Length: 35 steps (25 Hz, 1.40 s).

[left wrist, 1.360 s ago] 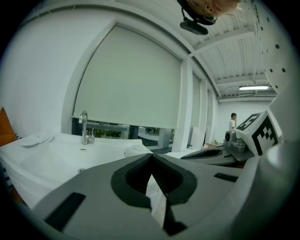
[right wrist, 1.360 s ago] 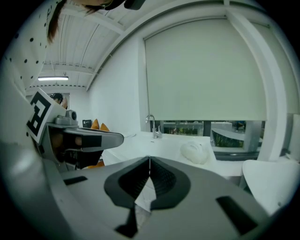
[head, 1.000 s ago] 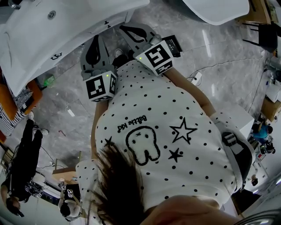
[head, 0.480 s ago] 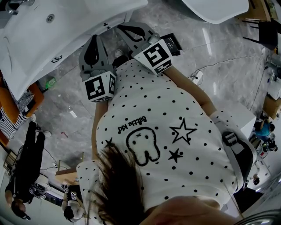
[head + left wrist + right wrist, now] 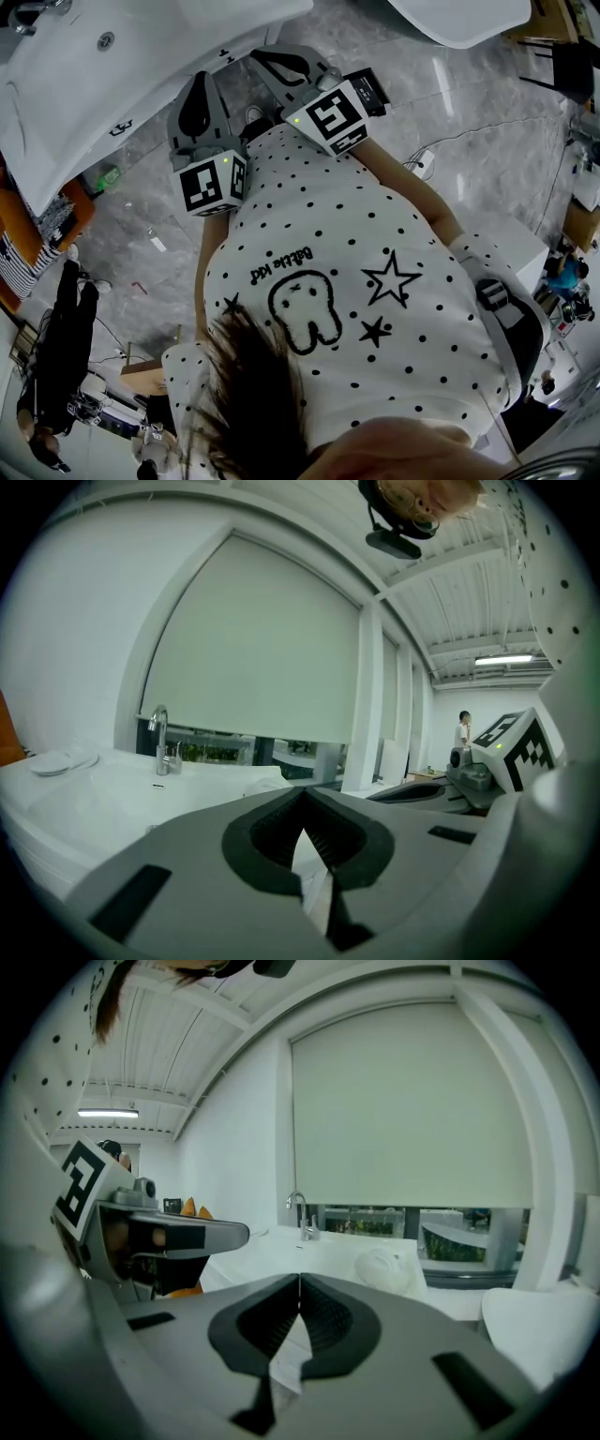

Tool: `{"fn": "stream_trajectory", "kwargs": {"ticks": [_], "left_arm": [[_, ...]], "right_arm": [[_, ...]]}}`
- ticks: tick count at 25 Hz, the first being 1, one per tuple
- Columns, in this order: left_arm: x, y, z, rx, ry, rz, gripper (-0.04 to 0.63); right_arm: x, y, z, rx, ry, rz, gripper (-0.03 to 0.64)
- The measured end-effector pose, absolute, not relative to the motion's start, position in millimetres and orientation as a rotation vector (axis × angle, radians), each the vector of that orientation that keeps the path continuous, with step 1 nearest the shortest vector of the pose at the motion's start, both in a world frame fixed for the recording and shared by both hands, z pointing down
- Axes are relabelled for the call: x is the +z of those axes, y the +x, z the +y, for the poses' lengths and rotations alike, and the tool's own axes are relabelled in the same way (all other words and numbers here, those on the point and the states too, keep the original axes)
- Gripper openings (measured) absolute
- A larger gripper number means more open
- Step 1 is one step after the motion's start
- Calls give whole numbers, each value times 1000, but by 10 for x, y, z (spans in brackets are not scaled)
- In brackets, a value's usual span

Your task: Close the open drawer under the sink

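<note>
The white sink [image 5: 122, 84] fills the head view's upper left, with its drain [image 5: 105, 39] near the top. No drawer shows in any view. My left gripper [image 5: 200, 82] points at the sink's front edge, its jaws shut and empty. Just to its right, my right gripper [image 5: 262, 58] is shut with nothing in it too. In the left gripper view the jaw tips [image 5: 302, 797] meet, with the faucet [image 5: 159, 738] and basin beyond and the right gripper [image 5: 502, 752] beside. The right gripper view shows its closed tips [image 5: 298, 1281], the faucet [image 5: 300, 1213] and the left gripper [image 5: 155, 1234].
The floor is grey marble tile [image 5: 469, 141]. A white tub-like fixture [image 5: 459, 19] stands at top right, a white box [image 5: 506, 248] at right, and a cable with a plug [image 5: 420, 167] lies on the floor. An orange item [image 5: 56, 211] and a standing person [image 5: 56, 347] are at left.
Both grippers keep their place by the sink edge. Only the person standing at the lower left has shifted a little.
</note>
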State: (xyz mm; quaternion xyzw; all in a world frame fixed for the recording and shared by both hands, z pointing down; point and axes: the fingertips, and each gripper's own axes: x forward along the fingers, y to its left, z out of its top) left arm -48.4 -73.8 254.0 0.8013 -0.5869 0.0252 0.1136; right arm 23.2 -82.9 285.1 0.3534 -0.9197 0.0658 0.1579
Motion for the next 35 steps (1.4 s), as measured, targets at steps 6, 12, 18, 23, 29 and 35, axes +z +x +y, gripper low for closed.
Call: {"fn": "stream_trajectory", "kwargs": {"ticks": [6, 12, 18, 23, 29, 35], "left_arm": [[2551, -464, -725, 70, 2344, -1716, 5], [2562, -488, -732, 67, 2328, -1718, 5], [2563, -482, -736, 67, 2327, -1719, 5], [2564, -481, -753, 64, 2325, -1716, 5], [2555, -470, -760, 61, 2326, -1715, 5], [2544, -473, -766, 58, 2325, -1717, 5]], "right_arm": [[2856, 246, -815, 187, 1005, -2633, 15], [2855, 248, -822, 193, 1008, -2630, 15], [2855, 257, -823, 190, 1007, -2630, 15], [2841, 286, -847, 193, 1027, -2629, 15], [2827, 304, -856, 189, 1033, -2631, 15], [2814, 309, -863, 186, 1035, -2631, 15]]}}
